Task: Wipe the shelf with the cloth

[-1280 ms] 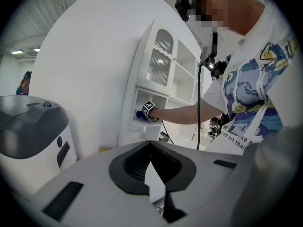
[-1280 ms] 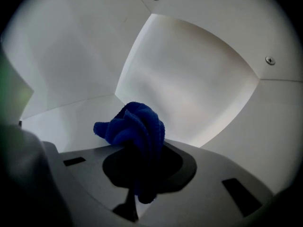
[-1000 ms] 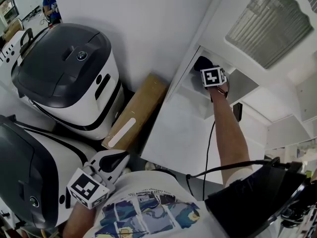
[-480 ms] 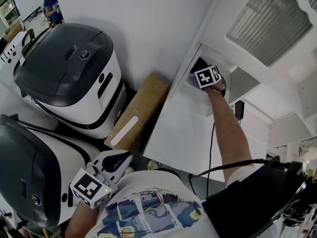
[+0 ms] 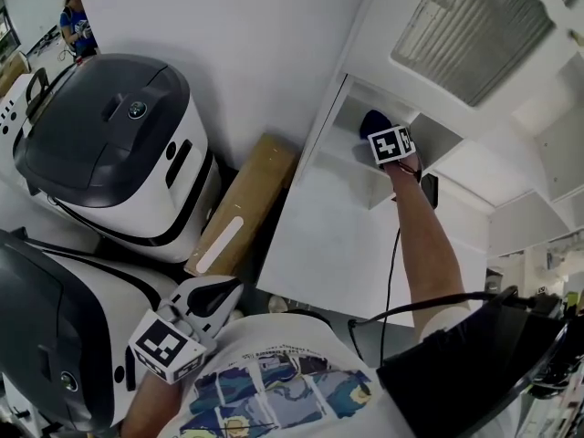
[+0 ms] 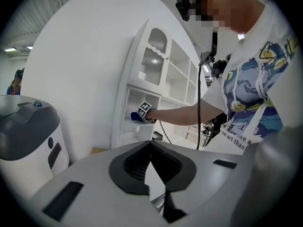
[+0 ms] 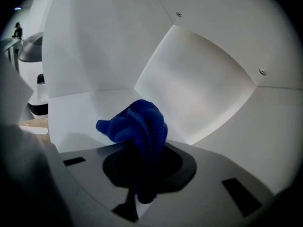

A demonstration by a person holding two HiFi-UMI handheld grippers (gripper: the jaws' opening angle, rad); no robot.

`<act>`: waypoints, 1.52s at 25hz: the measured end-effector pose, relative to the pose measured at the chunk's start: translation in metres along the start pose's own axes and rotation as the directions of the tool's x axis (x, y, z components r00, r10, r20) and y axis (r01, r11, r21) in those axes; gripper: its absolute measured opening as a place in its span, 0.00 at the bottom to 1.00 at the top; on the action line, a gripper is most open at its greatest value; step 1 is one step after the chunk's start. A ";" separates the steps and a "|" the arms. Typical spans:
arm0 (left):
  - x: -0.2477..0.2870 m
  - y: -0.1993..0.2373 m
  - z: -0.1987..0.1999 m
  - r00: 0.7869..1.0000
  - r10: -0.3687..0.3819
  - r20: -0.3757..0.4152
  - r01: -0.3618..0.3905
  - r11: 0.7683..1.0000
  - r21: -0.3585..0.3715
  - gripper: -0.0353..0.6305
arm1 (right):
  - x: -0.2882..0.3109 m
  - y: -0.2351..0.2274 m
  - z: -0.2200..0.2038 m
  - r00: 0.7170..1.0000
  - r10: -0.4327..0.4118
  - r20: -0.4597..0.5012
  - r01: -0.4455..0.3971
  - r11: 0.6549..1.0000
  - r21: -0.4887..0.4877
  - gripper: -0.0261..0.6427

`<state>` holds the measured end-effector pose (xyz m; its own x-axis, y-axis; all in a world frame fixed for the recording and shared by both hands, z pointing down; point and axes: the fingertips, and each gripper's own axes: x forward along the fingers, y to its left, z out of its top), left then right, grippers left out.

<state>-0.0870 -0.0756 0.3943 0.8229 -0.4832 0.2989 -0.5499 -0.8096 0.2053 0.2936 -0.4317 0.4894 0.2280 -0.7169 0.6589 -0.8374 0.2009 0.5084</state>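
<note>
White walls and a tall white cabinet (image 5: 338,245) fill the room. Nearest, by the person's printed shirt, the left tool (image 5: 219,295) is held low, its jaws closed tip to tip on nothing. To its left stand two rounded white-and-dark machines (image 5: 109,153), with a cardboard box (image 5: 246,203) lying between them and the cabinet. Farther off, a bare forearm (image 5: 424,245) reaches into an open compartment. There the right tool (image 7: 142,150) is clamped on the cloth (image 7: 137,124), which is just above the shelf (image 7: 80,112). The head view shows only a dark blue lump behind the marker cube (image 5: 392,144). The right gripper view shows deep blue terry, bunched into folds between the jaws. Only the left gripper view shows the arched louvred door (image 6: 154,60) above that compartment. Far left stands a person (image 5: 75,16) in blue.
</note>
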 end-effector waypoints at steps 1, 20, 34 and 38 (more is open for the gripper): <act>0.002 -0.001 0.000 1.000 -0.009 -0.001 0.009 1.000 0.003 0.07 | -0.001 -0.003 -0.003 1.000 -0.003 -0.007 0.003 1.000 0.009 0.14; -0.001 -0.013 -0.004 1.000 -0.025 0.009 0.025 1.000 -0.003 0.07 | -0.030 0.070 0.047 0.980 0.137 0.142 -0.147 0.987 0.061 0.14; -0.008 -0.005 -0.006 0.999 -0.027 0.019 0.027 1.000 -0.007 0.07 | -0.028 0.056 0.022 0.992 0.102 0.069 -0.106 0.993 0.058 0.14; -0.006 -0.005 -0.005 0.999 -0.046 0.021 0.046 0.999 -0.005 0.07 | -0.029 0.033 -0.003 0.998 0.060 0.029 -0.063 0.994 0.091 0.14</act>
<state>-0.0901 -0.0669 0.3965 0.8503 -0.4519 0.2696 -0.5118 -0.8295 0.2235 0.2607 -0.4023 0.4885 0.1624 -0.7227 0.6718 -0.8916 0.1842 0.4137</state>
